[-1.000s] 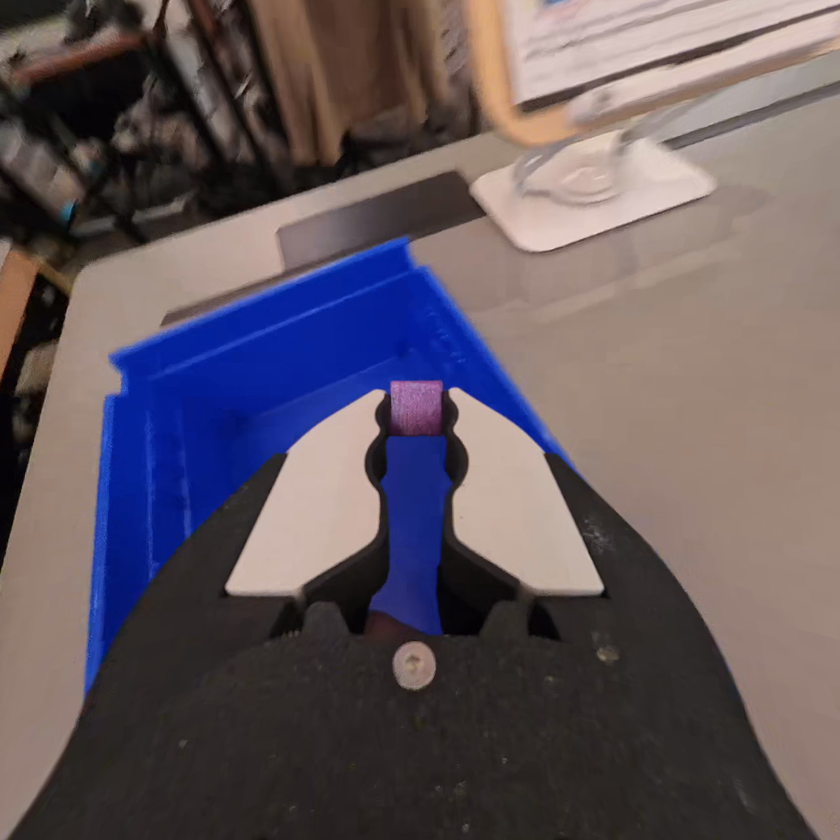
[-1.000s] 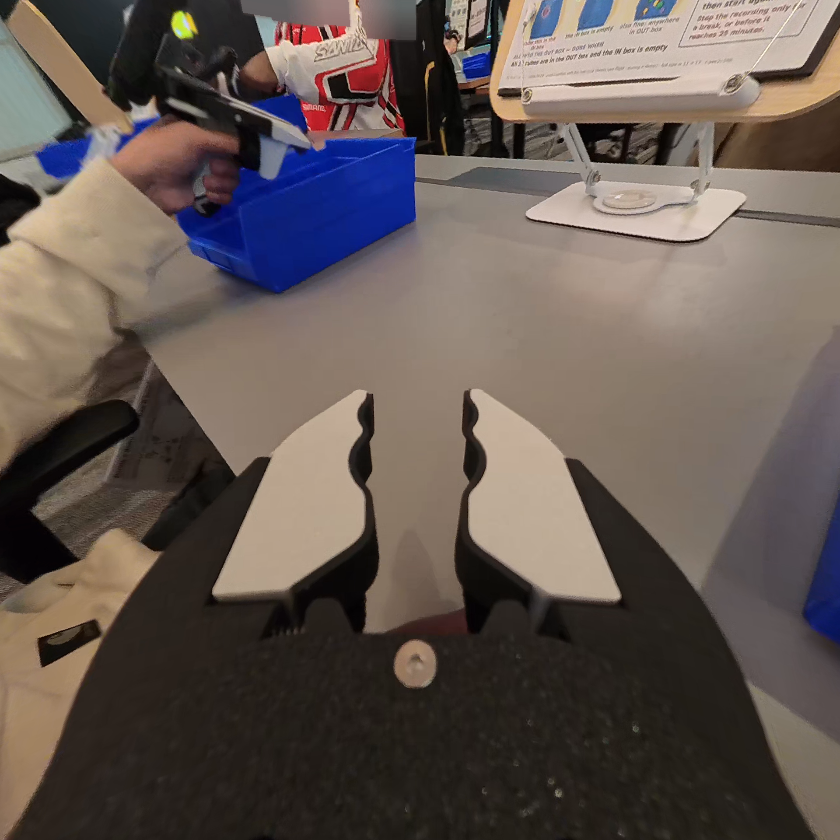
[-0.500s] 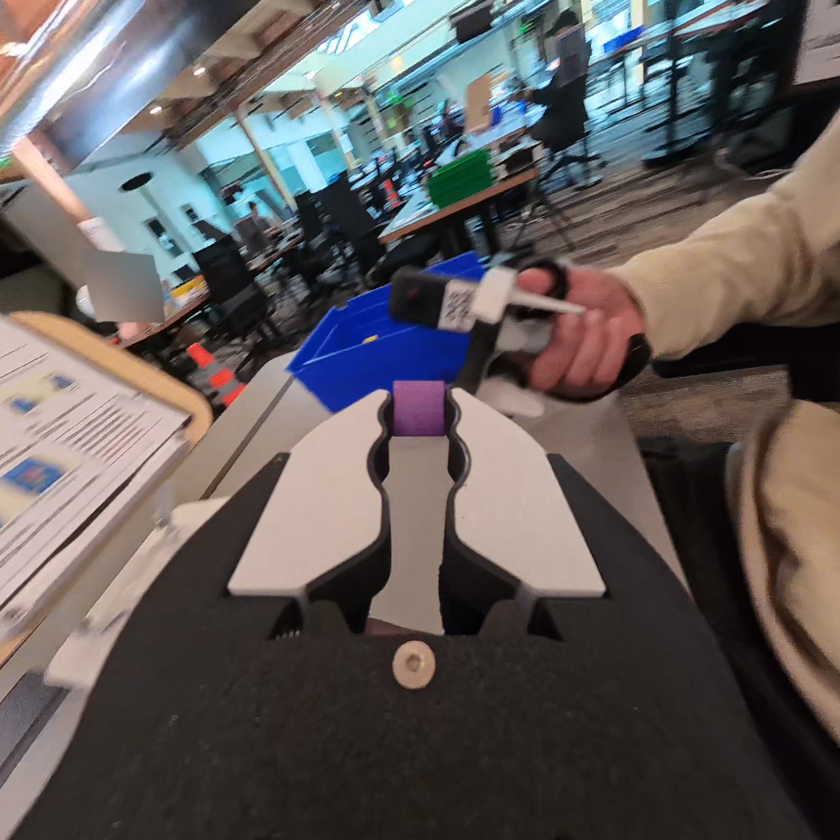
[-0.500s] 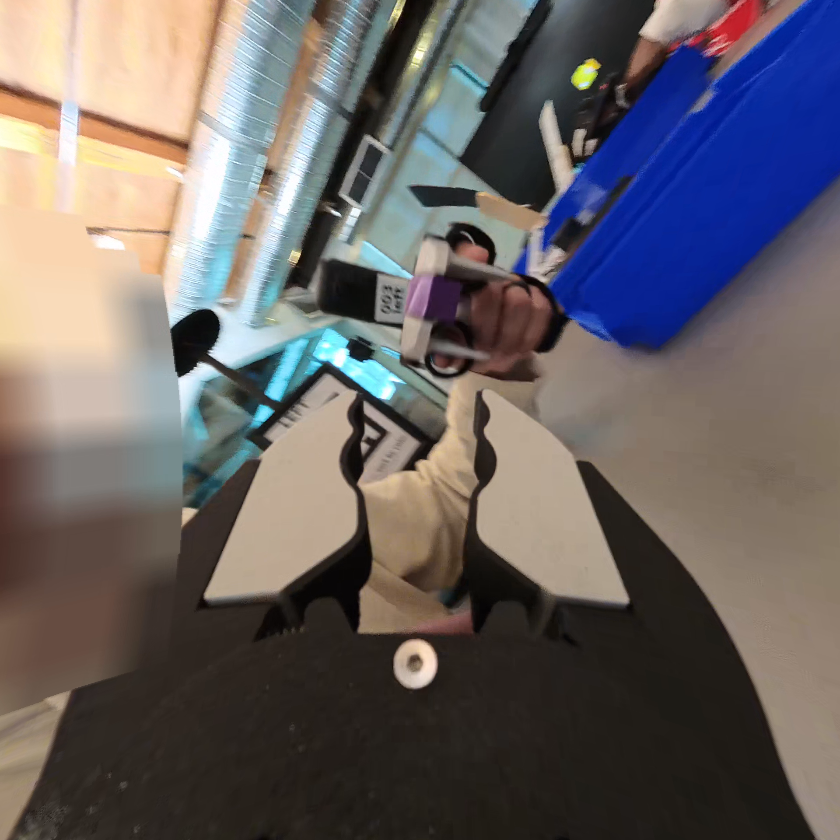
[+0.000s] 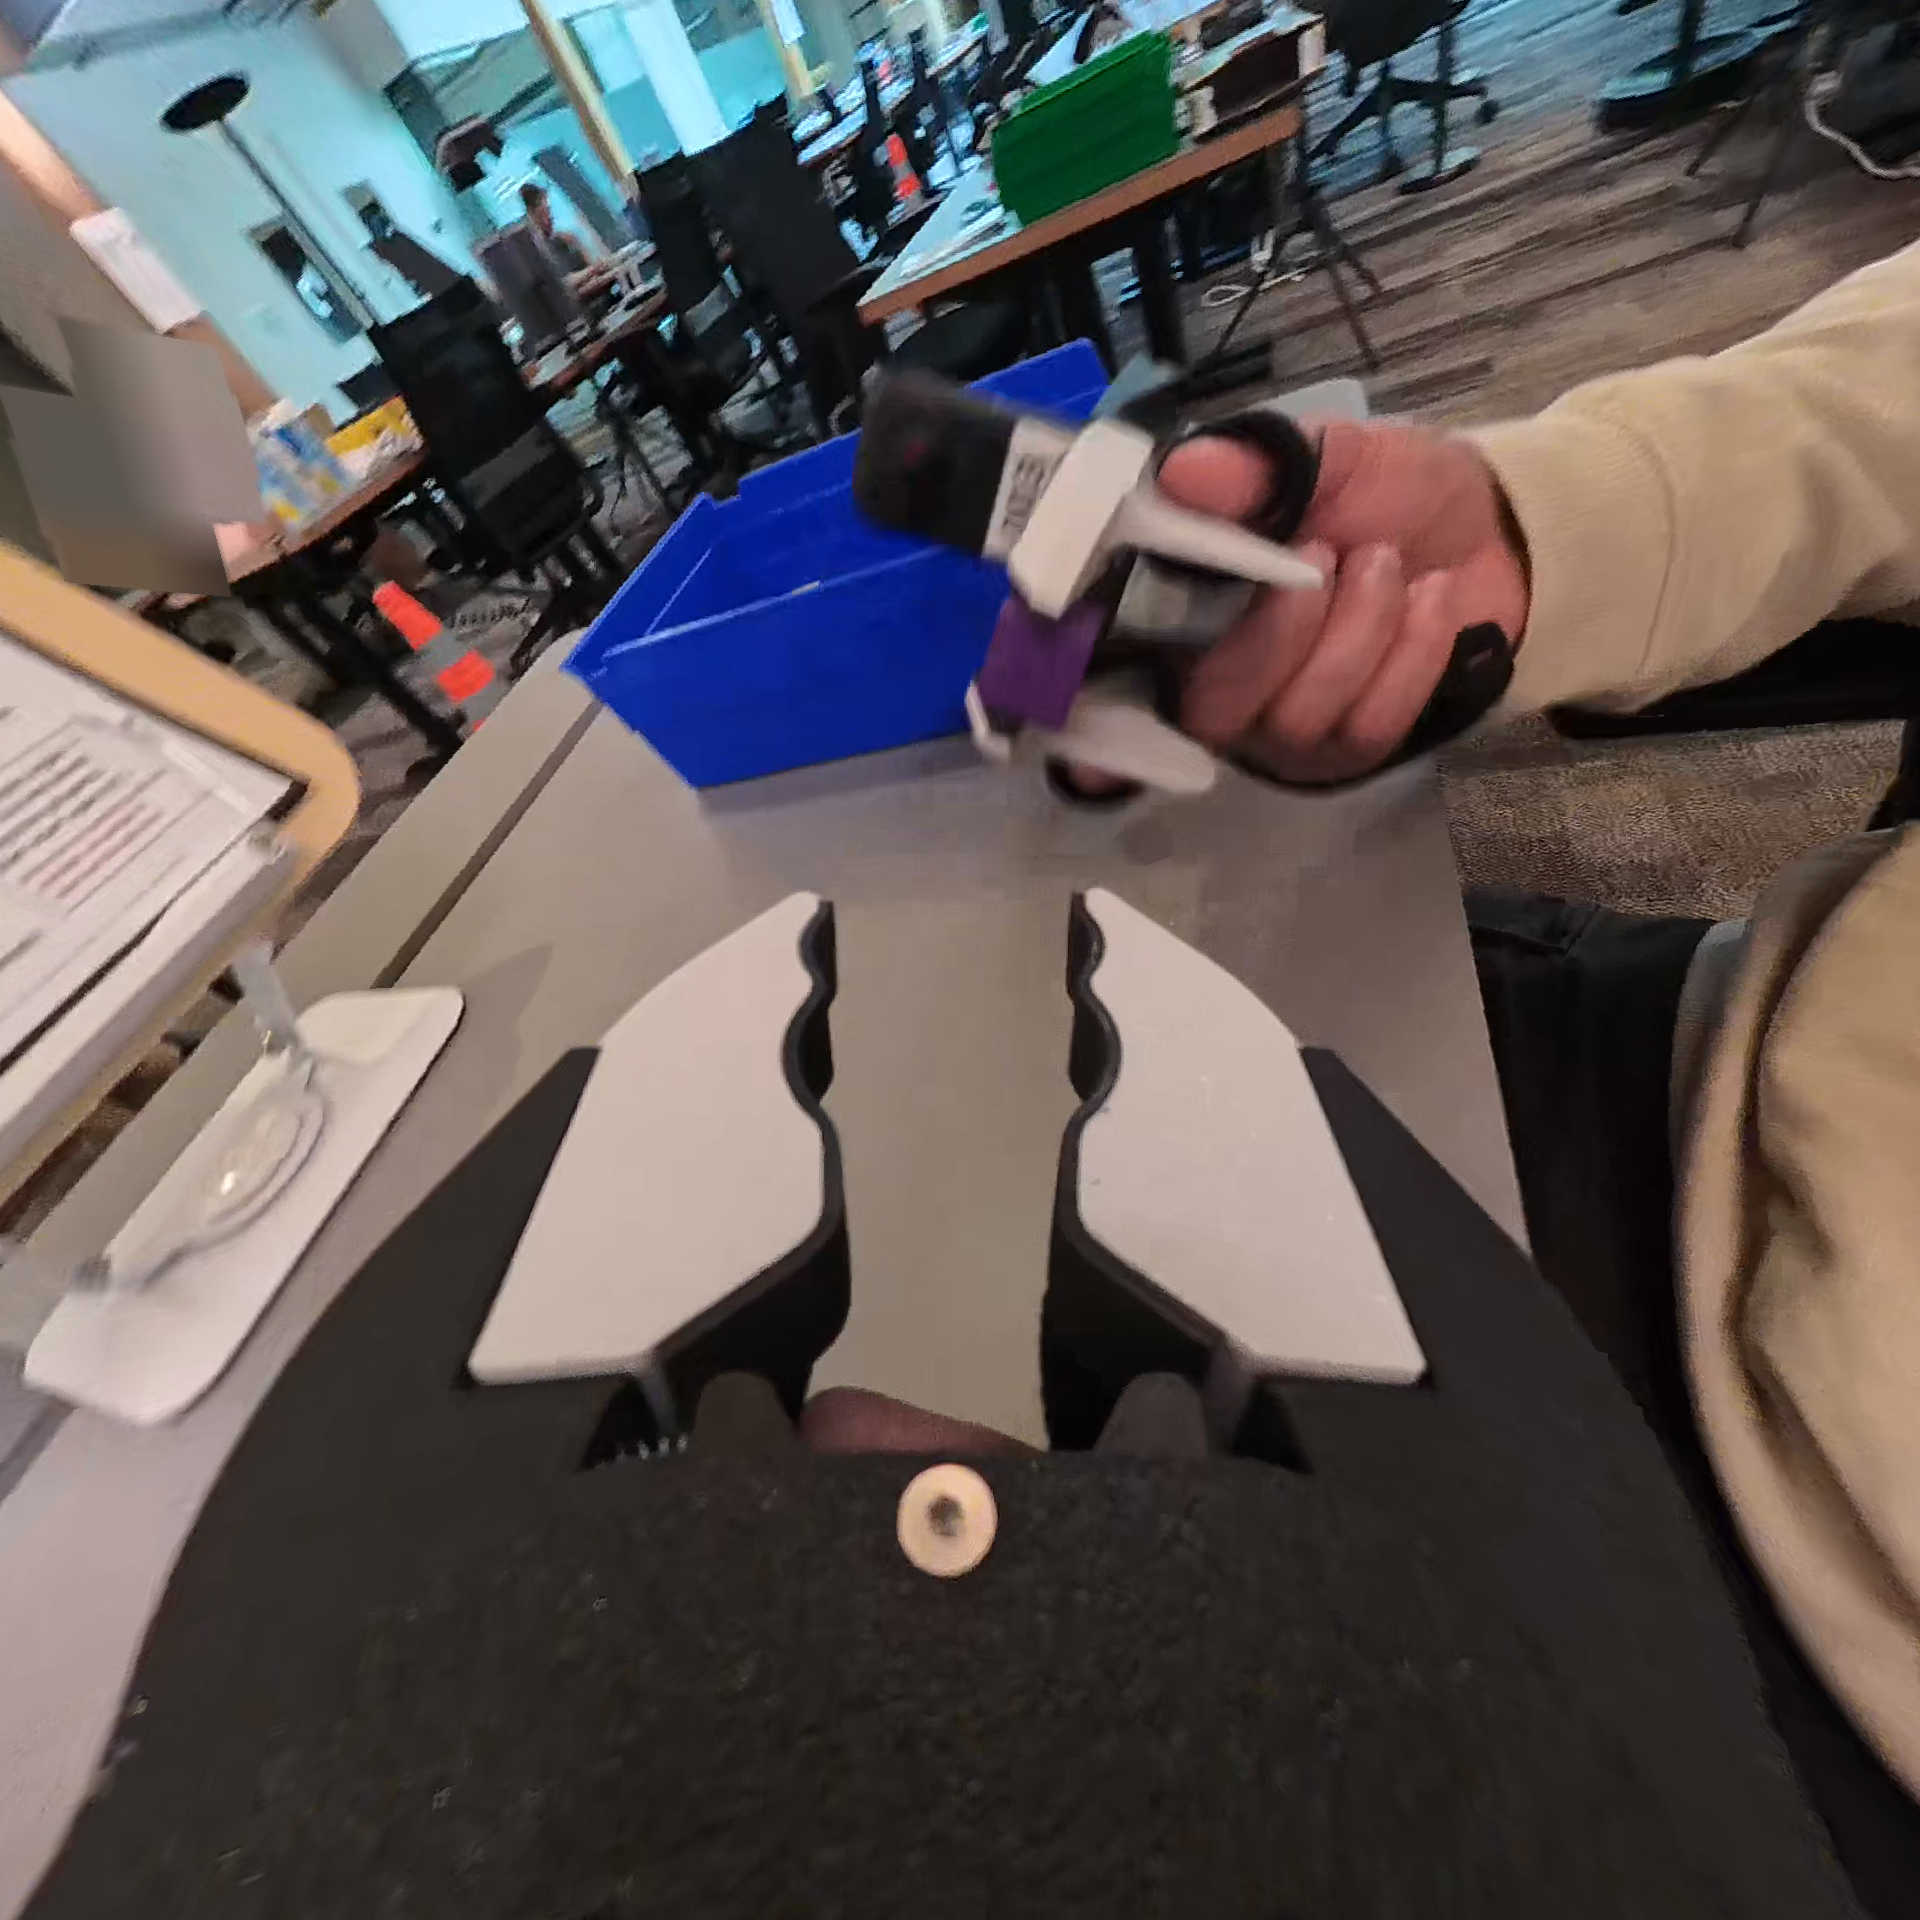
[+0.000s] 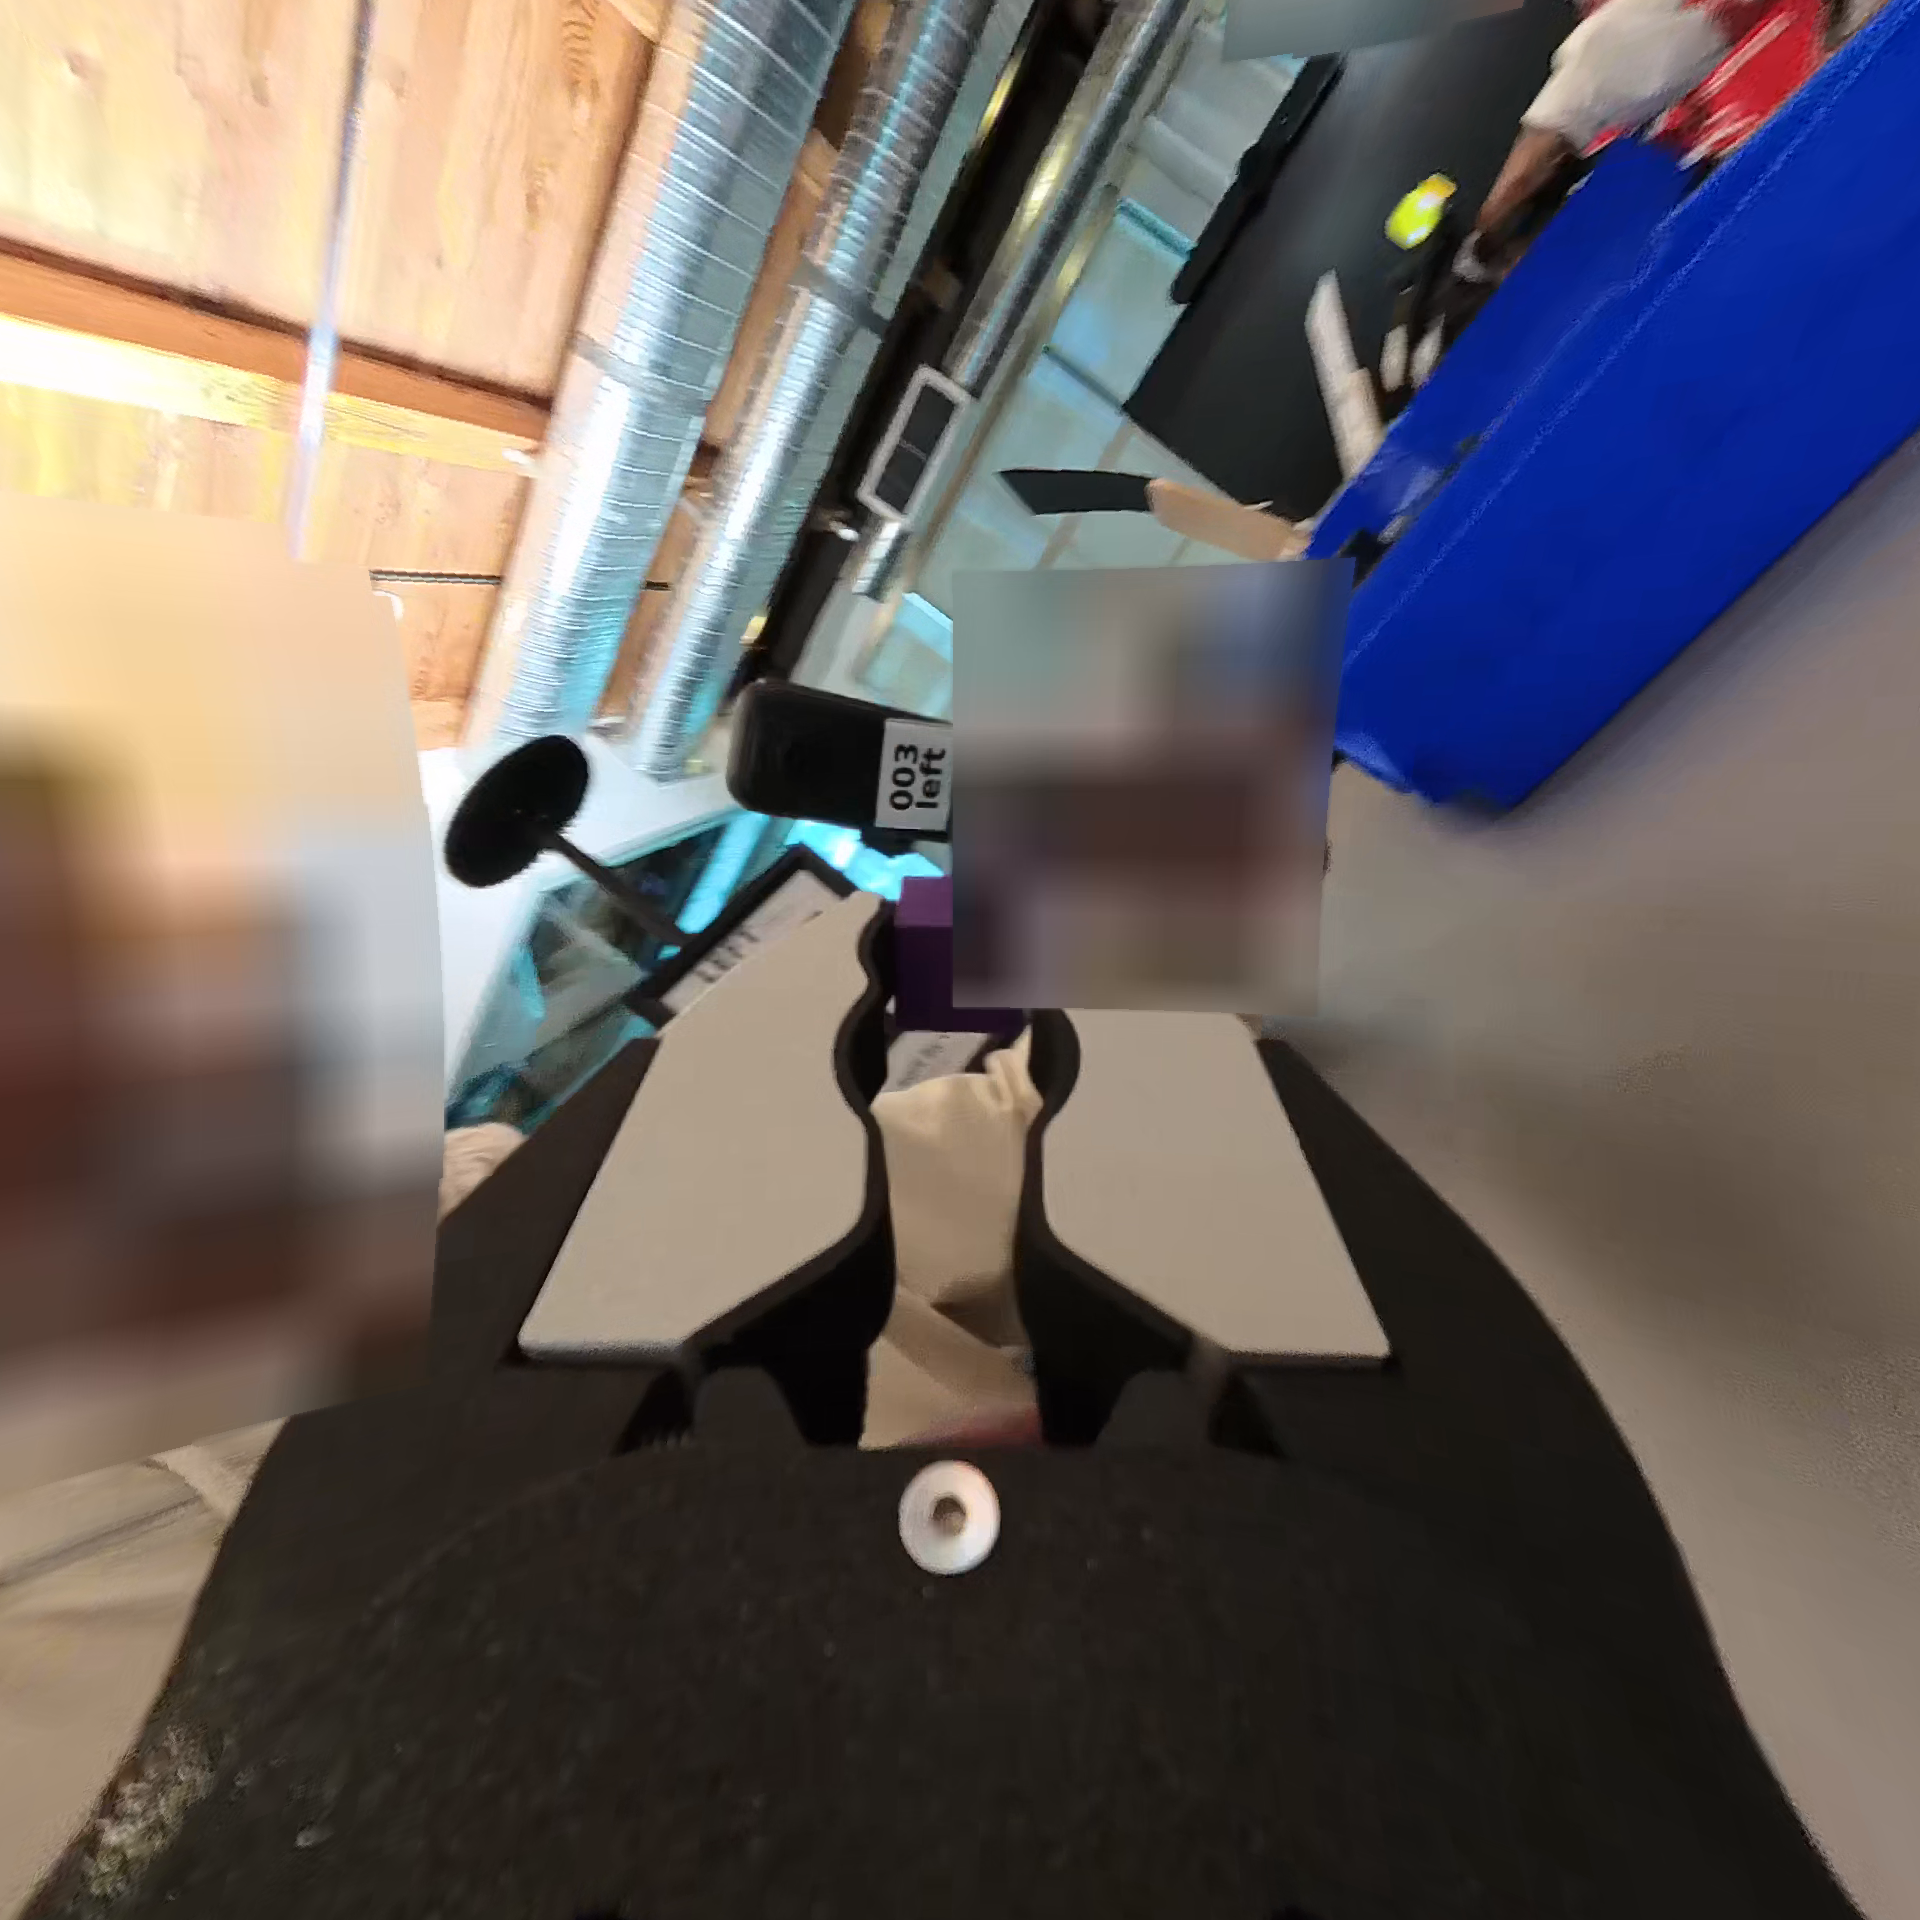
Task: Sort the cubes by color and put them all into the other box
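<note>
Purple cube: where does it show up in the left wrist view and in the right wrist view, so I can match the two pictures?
Left wrist view: the purple cube is upper centre-right, clamped in the right gripper, in front of a blue box.
Right wrist view: it sits at centre, at the tips of that gripper's own fingers, partly behind a blurred patch.
Shared landmark: the grey table, mid-picture there, at the right edge here.

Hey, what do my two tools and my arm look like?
The left tool and right tool match: black grainy body, two flat pale grey fingers with wavy black inner edges, a white screw behind them. The right one also shows a black block with a white label. The arm wears a cream sleeve.
</note>
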{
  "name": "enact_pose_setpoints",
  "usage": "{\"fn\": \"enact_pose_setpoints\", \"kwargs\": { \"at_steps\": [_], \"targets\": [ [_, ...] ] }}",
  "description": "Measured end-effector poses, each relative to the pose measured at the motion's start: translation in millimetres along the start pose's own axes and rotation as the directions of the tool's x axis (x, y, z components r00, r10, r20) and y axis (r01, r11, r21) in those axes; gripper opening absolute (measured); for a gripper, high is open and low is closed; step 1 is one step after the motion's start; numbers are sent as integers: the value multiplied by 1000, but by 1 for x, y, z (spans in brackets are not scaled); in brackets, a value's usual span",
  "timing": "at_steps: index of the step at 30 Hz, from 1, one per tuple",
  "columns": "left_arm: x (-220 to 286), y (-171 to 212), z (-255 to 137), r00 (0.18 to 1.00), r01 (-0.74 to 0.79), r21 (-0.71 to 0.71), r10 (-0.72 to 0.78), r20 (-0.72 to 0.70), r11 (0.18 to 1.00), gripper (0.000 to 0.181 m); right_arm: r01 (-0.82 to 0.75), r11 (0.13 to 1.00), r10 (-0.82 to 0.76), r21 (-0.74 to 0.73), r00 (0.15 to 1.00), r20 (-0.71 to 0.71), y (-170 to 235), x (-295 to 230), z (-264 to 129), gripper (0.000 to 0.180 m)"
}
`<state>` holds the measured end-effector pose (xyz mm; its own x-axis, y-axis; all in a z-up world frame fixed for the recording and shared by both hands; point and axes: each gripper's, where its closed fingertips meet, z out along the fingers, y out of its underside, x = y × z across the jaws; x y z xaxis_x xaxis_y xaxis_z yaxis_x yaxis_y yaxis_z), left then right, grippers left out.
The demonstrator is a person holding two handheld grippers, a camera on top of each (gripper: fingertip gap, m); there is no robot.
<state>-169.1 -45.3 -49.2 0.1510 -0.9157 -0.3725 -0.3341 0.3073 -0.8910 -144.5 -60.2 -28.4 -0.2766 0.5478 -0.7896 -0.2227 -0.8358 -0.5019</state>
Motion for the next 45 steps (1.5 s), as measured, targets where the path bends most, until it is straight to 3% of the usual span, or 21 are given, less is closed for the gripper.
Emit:
{"fn": "enact_pose_setpoints", "kwargs": {
  "at_steps": [4,8,11,14,15,17,22,28,31,34,37,40,42,45],
  "targets": [
    [2,17,-47,990,97,16,-98,106,995,42,208,978,-204,-11,945,-258,-10,-13,-50,22],
    [8,40,-93,951,229,50,-234,203,972,40,405,914,-359,-36,761,-540,-43,-38,-124,22],
    [13,54,-115,915,302,72,-310,256,951,38,505,846,-421,-171,437,-795,-87,-35,-193,22],
    [14,69,-123,883,349,70,-353,310,934,33,470,773,-507,-425,56,-860,-139,-7,-248,23],
    [12,75,-123,874,349,56,-346,340,936,33,425,772,-516,-473,-15,-856,-156,9,-259,23],
    [9,82,-119,866,331,25,-314,390,943,33,300,772,-577,-561,-42,-816,-178,52,-268,23],
    [19,87,-102,892,276,-86,-221,395,957,34,61,842,-534,-536,-49,-844,-223,138,-285,23],
    [35,101,-89,912,215,-214,-118,394,953,35,-135,882,-457,-452,-5,-889,-224,194,-286,23],
    [37,104,-86,904,274,-227,-170,391,935,35,-161,888,-439,-430,-17,-899,-223,205,-287,23],
    [33,106,-89,863,413,-199,-313,396,889,35,-182,894,-418,-409,-9,-909,-217,214,-290,24],
    [13,98,-113,806,487,-137,-383,452,863,35,-112,902,-419,-417,2,-908,-222,214,-288,28],
    [-23,89,-167,741,524,-120,-381,553,843,33,-46,886,-464,-462,-33,-885,-224,199,-291,44],
    [-41,93,-202,732,567,-187,-387,561,802,34,-3,858,-511,-513,-91,-855,-222,176,-295,51],
    [-81,111,-245,764,528,-347,-255,593,775,33,124,813,-543,-568,-186,-819,-215,120,-295,55]
  ]
}}
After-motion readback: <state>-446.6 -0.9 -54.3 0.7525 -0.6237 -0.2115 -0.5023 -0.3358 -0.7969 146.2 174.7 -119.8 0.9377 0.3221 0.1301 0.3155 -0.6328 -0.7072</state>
